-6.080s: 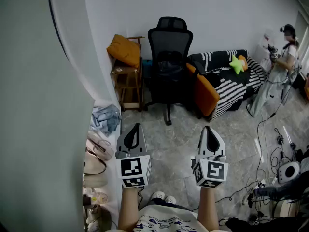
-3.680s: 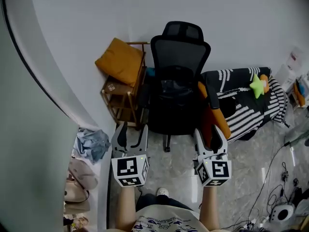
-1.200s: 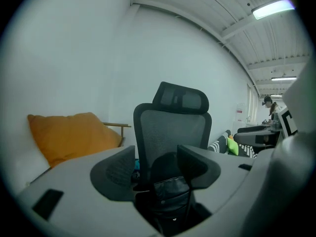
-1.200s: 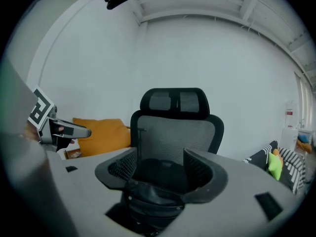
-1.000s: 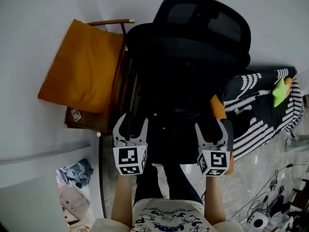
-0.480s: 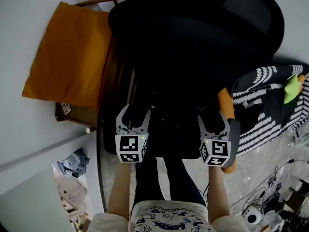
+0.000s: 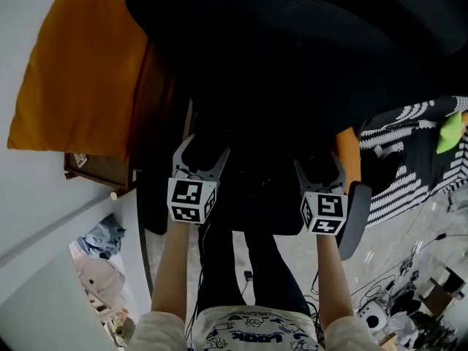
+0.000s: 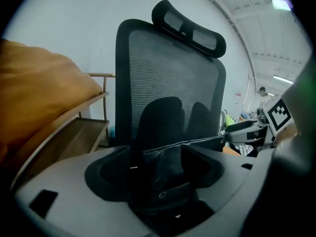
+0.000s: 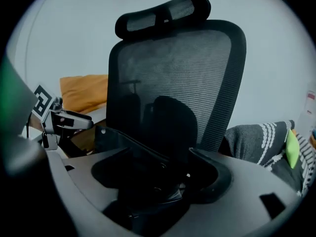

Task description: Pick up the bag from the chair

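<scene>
Against the plain white wall (image 8: 59,28), with the orange cushion (image 7: 69,72) at ten o'clock, the black chair (image 7: 292,57) has drawn much closer. The left gripper (image 7: 205,150) and right gripper (image 7: 316,164) have pushed in over its seat. Both jaws stand wide, gripping nothing, straddling the black bag (image 8: 165,169) at twelve o'clock. Closing looks next.

Person at 6 o'clock: white short-sleeve tee (image 7: 252,335) w/ dark-blue print, dark trousers (image 7: 219,269). Left tool (image 7: 202,152) & right tool (image 7: 318,167): grey forked bodies, white cubes (image 7: 191,200) w/ black square markers.
</scene>
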The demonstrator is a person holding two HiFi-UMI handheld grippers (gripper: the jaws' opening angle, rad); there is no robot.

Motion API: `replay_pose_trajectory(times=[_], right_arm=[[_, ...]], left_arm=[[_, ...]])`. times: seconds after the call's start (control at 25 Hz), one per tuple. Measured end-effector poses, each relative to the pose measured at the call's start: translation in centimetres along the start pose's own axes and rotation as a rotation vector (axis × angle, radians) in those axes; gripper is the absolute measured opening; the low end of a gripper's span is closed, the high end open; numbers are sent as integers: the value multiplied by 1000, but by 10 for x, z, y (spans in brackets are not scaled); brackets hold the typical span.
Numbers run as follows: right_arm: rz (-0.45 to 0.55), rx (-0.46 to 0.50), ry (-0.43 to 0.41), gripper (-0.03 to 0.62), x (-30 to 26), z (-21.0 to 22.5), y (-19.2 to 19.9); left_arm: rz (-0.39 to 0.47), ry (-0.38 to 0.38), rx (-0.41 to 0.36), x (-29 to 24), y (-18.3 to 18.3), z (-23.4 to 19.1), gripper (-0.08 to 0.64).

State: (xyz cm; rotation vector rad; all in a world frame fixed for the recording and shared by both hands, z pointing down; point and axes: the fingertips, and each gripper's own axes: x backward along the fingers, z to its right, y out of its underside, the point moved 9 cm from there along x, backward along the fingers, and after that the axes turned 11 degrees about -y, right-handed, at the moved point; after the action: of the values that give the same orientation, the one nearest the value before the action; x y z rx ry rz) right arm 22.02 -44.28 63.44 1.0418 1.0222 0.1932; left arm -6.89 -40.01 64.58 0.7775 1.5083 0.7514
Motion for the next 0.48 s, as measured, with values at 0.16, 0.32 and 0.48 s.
replay_pose_trajectory(times=[0.16, 0.32, 0.48], right_arm=[[-9, 48, 15, 371, -18, 8, 11], [-12, 72, 35, 374, -28, 14, 12], [-36, 21, 30, 403, -34, 26, 21]], left_arm=[[-21, 34, 4, -23, 17, 1, 313], [-41, 55, -12, -39, 29, -1, 313], [-62, 68, -32, -51, 34, 2, 313]])
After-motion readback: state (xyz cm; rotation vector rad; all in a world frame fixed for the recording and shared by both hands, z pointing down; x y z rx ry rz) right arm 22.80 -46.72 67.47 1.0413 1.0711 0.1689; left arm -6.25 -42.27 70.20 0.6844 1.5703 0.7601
